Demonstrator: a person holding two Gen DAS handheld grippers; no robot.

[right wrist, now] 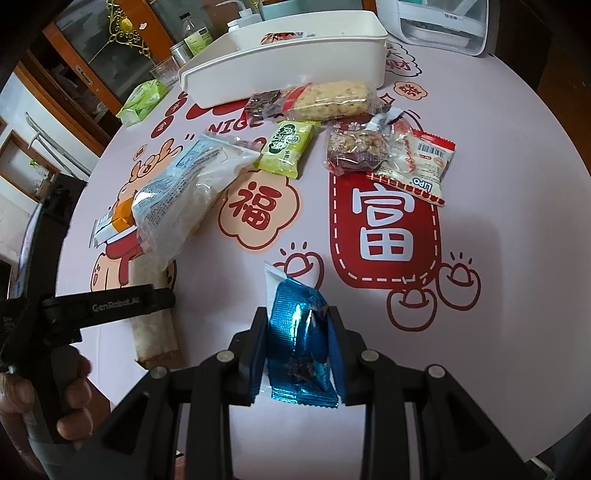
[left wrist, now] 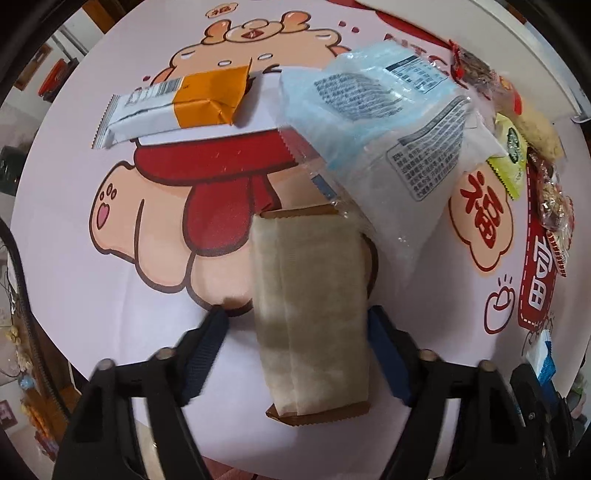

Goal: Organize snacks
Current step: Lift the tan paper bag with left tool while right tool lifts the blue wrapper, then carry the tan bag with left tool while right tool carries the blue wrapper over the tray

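Observation:
My left gripper [left wrist: 295, 321] is open, its blue-padded fingers either side of a tan paper-wrapped snack [left wrist: 312, 314] lying on the table; a gap shows on the left side. My right gripper [right wrist: 297, 317] is shut on a shiny blue foil snack packet [right wrist: 299, 332], held above the table. A clear-and-blue bag [left wrist: 380, 140] lies beyond the tan snack, with an orange-and-white bar [left wrist: 173, 110] to its left. In the right wrist view the bag [right wrist: 177, 195], a green packet [right wrist: 286, 149], a puffed-rice bar [right wrist: 328, 99] and a Lipo packet [right wrist: 417, 171] lie scattered before a white bin [right wrist: 288, 55].
The round table carries a pink cartoon cloth [right wrist: 498, 184]. Bottles and a glass [right wrist: 164, 72] stand behind the bin at the far left, with a green tissue pack [right wrist: 142, 101]. A white appliance [right wrist: 443, 22] sits at the far right. The left gripper's body [right wrist: 110, 306] shows at the left.

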